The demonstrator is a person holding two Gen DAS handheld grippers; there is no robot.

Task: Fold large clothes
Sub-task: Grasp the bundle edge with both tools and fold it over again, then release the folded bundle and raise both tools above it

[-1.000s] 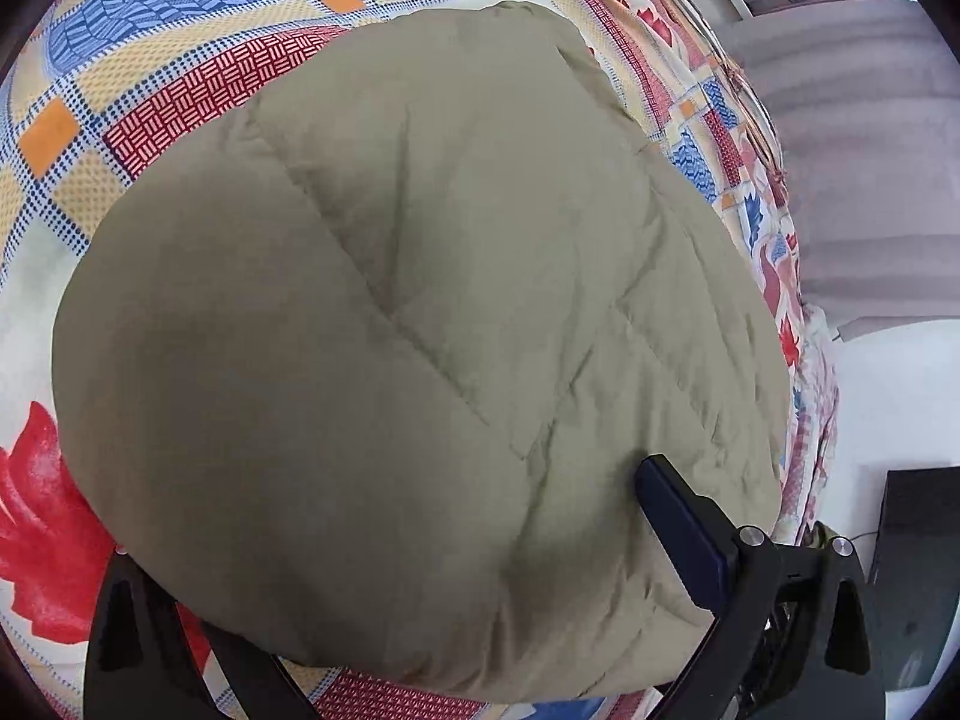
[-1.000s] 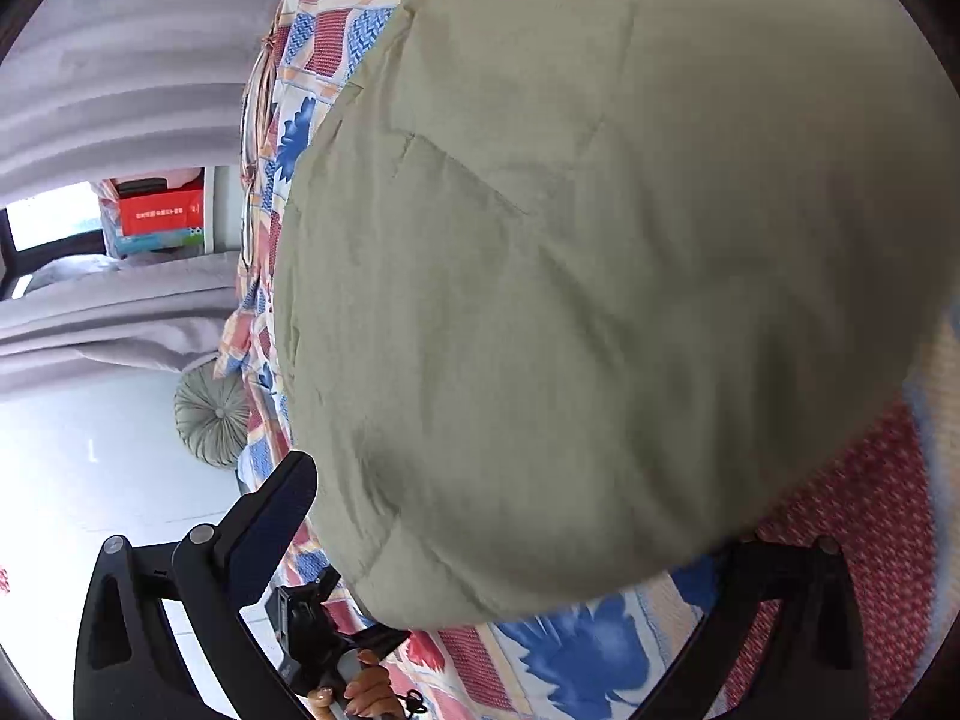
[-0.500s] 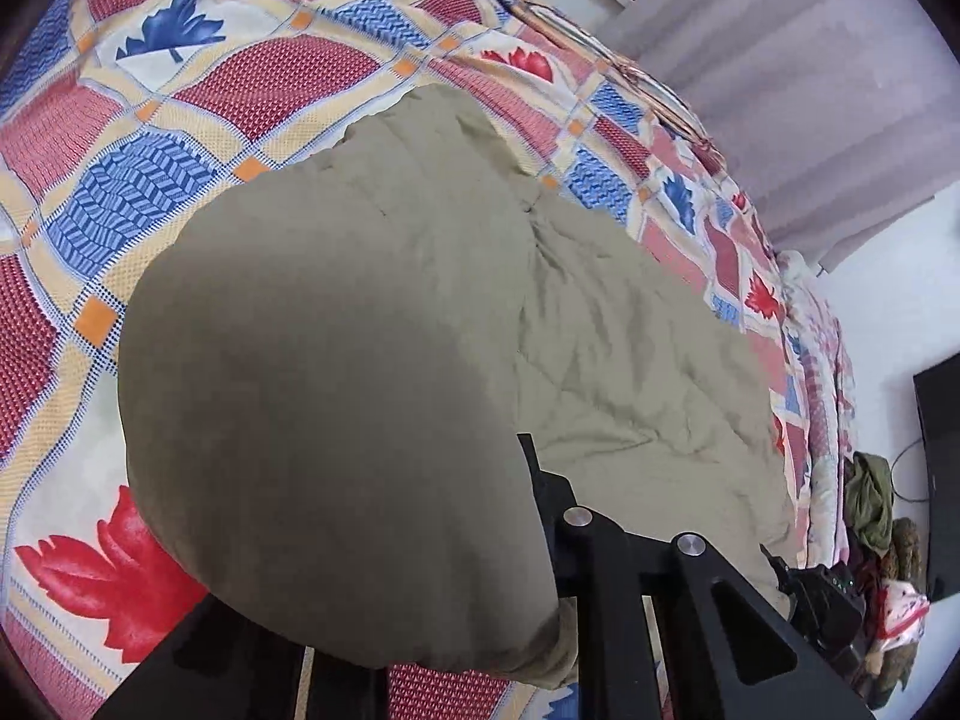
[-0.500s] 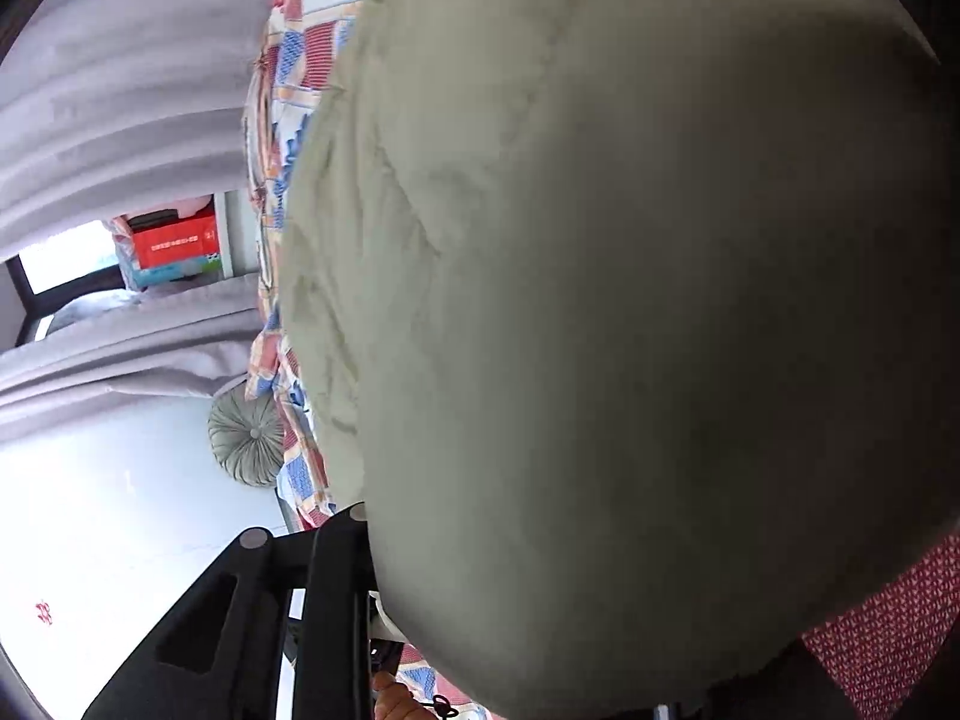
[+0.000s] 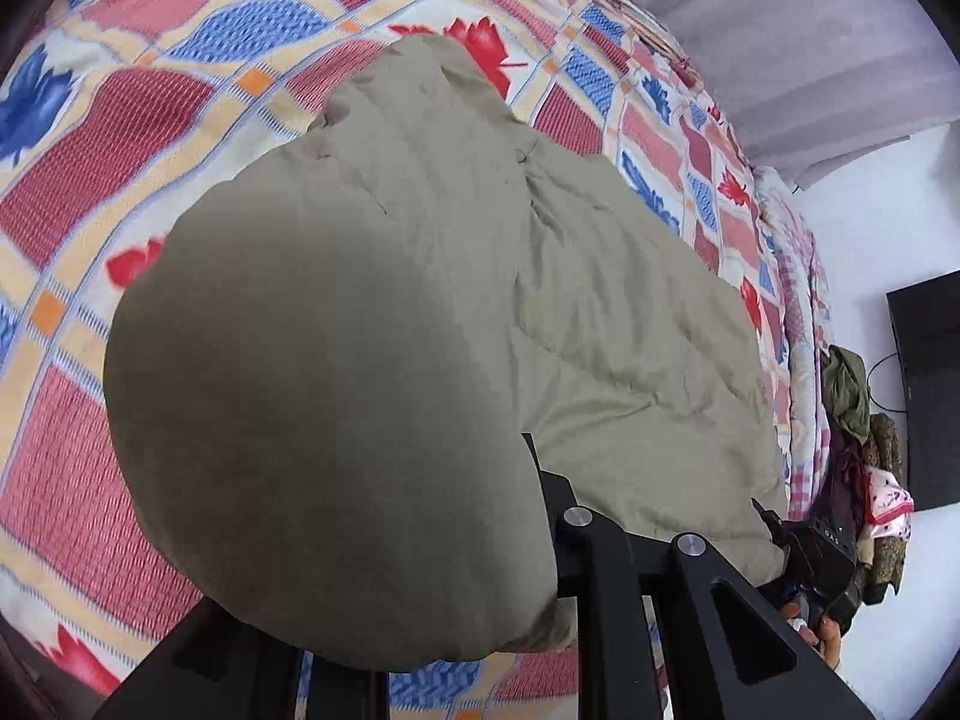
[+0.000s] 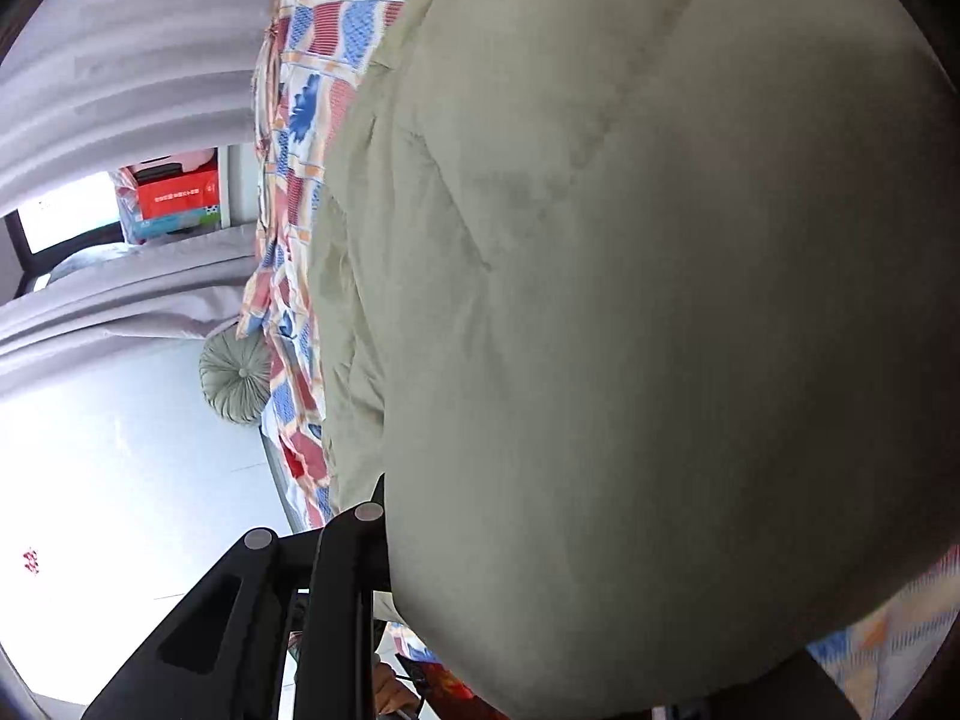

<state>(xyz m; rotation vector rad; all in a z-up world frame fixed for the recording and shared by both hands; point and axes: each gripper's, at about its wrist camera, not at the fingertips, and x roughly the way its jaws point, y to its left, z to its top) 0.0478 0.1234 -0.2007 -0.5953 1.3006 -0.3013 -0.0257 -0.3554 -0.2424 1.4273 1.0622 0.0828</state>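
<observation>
A large olive-green padded garment [image 5: 456, 312] lies on a bed with a patchwork cover [image 5: 138, 102]. My left gripper [image 5: 480, 630] is shut on its near edge, and a lifted fold bulges up in front of the camera. In the right wrist view the same garment [image 6: 630, 300] fills most of the frame. My right gripper [image 6: 480, 648] is shut on its edge, with the cloth draped over the fingers so that only the left finger [image 6: 354, 576] shows. The right gripper's body shows in the left wrist view [image 5: 810, 552].
Grey curtains [image 5: 810, 36] hang behind the bed. A pile of clothes [image 5: 858, 450] and a dark screen [image 5: 930, 390] stand at the bed's right side. A round green cushion [image 6: 237, 372], a red box [image 6: 174, 192] and a white floor [image 6: 120, 480] show in the right view.
Both grippers closed on the garment's near edge, which lay between open fingers a second ago. They have lifted it, and the raised fold now bulges higher in both views.
</observation>
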